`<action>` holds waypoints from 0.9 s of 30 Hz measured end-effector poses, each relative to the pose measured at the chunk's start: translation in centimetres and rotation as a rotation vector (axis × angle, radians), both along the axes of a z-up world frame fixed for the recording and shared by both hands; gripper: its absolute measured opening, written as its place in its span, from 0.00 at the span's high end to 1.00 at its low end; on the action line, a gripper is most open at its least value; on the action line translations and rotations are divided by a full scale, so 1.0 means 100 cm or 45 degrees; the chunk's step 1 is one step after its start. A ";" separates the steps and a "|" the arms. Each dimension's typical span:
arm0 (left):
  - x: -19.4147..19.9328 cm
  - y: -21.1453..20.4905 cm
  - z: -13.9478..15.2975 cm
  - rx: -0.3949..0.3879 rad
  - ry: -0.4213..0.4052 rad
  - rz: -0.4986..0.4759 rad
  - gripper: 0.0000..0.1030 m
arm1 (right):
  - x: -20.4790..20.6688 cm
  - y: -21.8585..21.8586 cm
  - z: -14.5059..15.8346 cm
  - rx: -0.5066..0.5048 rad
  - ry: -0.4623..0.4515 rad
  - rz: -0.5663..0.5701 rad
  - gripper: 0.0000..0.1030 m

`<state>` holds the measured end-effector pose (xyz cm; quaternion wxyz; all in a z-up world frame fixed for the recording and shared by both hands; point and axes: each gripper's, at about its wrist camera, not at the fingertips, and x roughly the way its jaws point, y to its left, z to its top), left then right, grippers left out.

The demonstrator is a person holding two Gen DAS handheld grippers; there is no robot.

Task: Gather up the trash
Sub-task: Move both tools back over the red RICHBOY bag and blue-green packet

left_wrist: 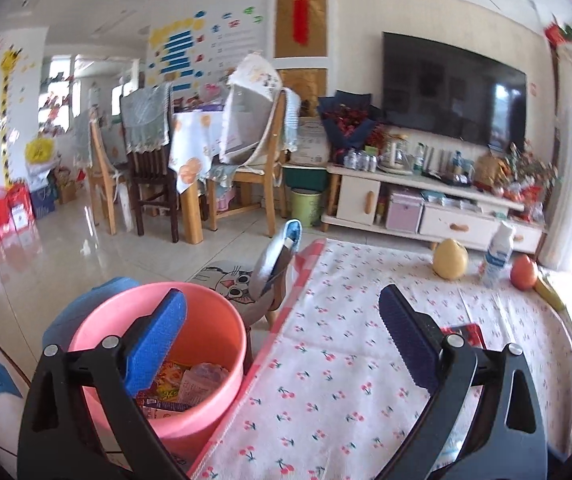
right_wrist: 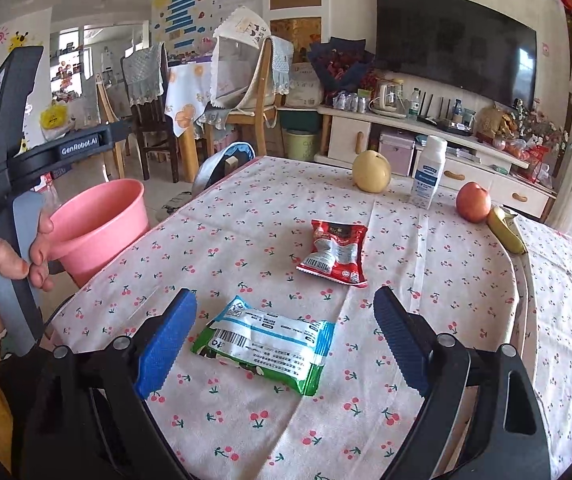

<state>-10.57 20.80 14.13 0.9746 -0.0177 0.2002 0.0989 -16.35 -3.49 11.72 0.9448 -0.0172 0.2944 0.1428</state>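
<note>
A green and white snack wrapper (right_wrist: 264, 344) lies on the cherry-print tablecloth (right_wrist: 425, 280), between the open fingers of my right gripper (right_wrist: 286, 336), which hovers just above it. A red snack wrapper (right_wrist: 335, 252) lies farther back on the cloth. A pink bin (left_wrist: 182, 360) stands beside the table's left edge and holds several wrappers; it also shows in the right wrist view (right_wrist: 98, 220). My left gripper (left_wrist: 282, 340) is open and empty, its left finger over the bin and its right finger over the cloth.
At the table's far end stand a yellow pomelo (right_wrist: 371, 171), a white bottle (right_wrist: 429, 172), a red apple (right_wrist: 473, 202) and a banana (right_wrist: 505, 228). A small stool (left_wrist: 278, 264) stands beyond the bin. Chairs, a dining table and a TV cabinet fill the room behind.
</note>
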 end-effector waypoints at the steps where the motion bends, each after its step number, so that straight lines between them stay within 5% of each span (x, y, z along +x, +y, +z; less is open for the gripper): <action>1: -0.004 -0.009 0.001 0.022 0.012 -0.024 0.05 | -0.001 -0.004 0.002 0.013 -0.008 -0.001 0.13; 18: -0.029 -0.096 -0.007 0.086 0.220 -0.315 0.05 | -0.001 -0.083 0.013 0.214 -0.013 -0.117 0.13; 24: -0.017 -0.113 -0.026 -0.025 0.410 -0.489 0.05 | 0.009 -0.111 0.007 0.280 0.070 -0.137 0.13; 27: -0.012 -0.124 -0.035 0.025 0.456 -0.490 0.05 | 0.017 -0.109 -0.002 0.279 0.154 -0.060 0.13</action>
